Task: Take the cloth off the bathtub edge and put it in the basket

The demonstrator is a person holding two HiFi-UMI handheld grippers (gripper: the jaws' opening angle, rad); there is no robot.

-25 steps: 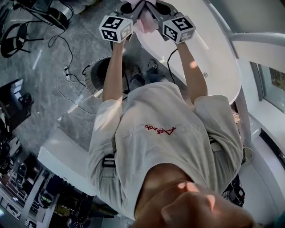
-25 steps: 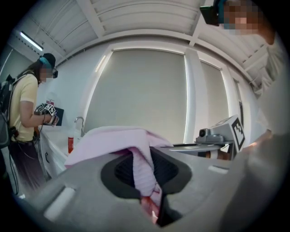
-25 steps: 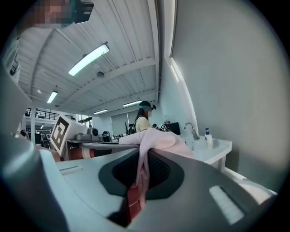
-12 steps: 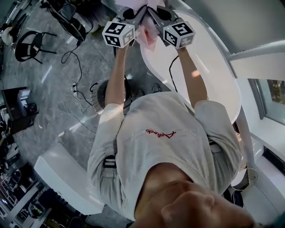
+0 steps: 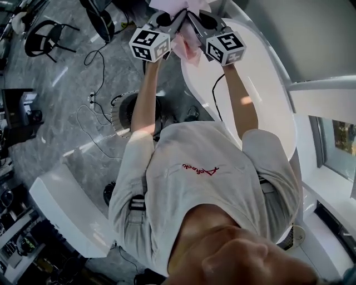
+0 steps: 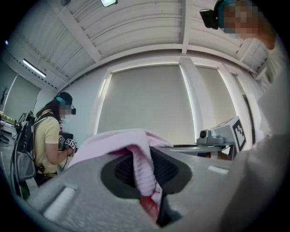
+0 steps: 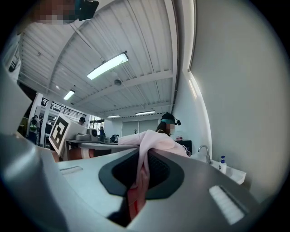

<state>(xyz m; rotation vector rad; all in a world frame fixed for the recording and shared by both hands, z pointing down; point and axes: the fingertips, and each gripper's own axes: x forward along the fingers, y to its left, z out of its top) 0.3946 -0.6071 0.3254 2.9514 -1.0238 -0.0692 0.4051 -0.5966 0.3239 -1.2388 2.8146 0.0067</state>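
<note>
A pink cloth (image 5: 187, 40) hangs between my two grippers, held up in front of me over the near end of the white bathtub (image 5: 267, 94). My left gripper (image 5: 173, 16) is shut on one part of the cloth (image 6: 144, 174), which bunches over its jaws. My right gripper (image 5: 192, 16) is shut on another part of the cloth (image 7: 141, 174). The two grippers point towards each other, tips almost together. A round dark basket (image 5: 127, 111) stands on the floor below my left arm, beside the tub.
Cables (image 5: 89, 125) trail over the grey floor left of the basket. A black chair (image 5: 41, 39) stands far left and a white bench (image 5: 61, 203) lies behind me. A person in a yellow shirt (image 6: 47, 136) and a sink with a tap (image 7: 204, 152) show in the gripper views.
Both grippers have risen together with the pink cloth in them, and more of the cloth now hangs free above the tub edge.
</note>
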